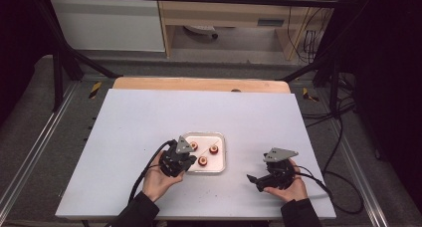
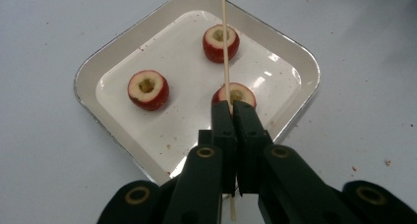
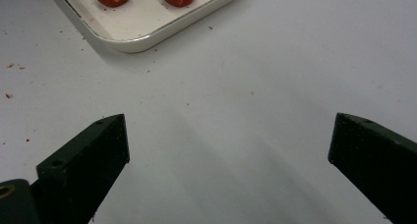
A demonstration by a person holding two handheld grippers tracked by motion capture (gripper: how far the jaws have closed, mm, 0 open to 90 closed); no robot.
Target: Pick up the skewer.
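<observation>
White tray on the desk, three red cored fruits inside. Left tool clamped on a thin stick above one fruit. Right tool wide apart, holding nothing.

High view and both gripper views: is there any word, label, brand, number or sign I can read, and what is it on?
No readable text in any view.
White tray, the three cored red fruits, thin wooden skewer clamped in the left gripper: no print.
Right gripper, jaws wide apart over the bare table: no markings.
Yellow-and-black striped markers beside the table: hazard stripes, no lettering.
</observation>
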